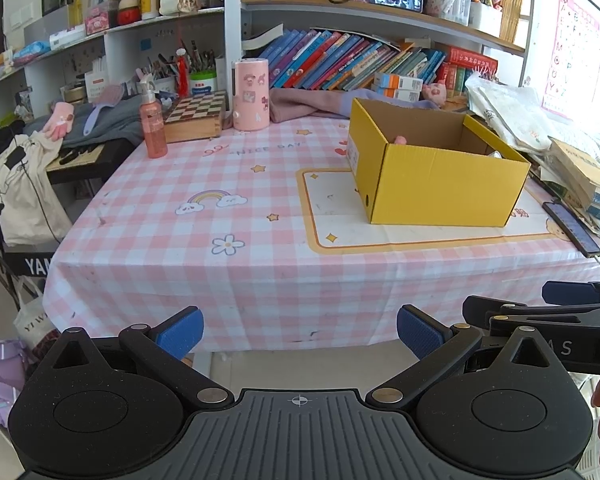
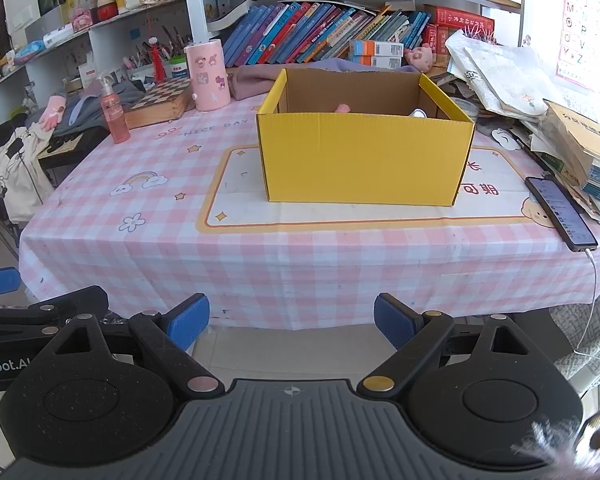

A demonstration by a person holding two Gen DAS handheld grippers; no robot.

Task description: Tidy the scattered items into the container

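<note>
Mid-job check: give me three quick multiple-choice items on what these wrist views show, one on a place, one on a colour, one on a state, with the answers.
1. Where does the phone lie?
A. inside the box
B. on the tablecloth, right of the box
C. on the chessboard

2. What colour is the outside of the box?
A. yellow
B. green
C. white

3. How does the right hand-held gripper stand?
A. shut on a bottle
B. shut on nothing
C. open, nothing between its pads

Answers:
1 B, it rests near the table's right edge with a cable plugged in.
2 A, the side walls are yellow and the inside is brown cardboard.
3 C, the blue pads stand wide apart short of the table, as do those of the left hand-held gripper.
</note>
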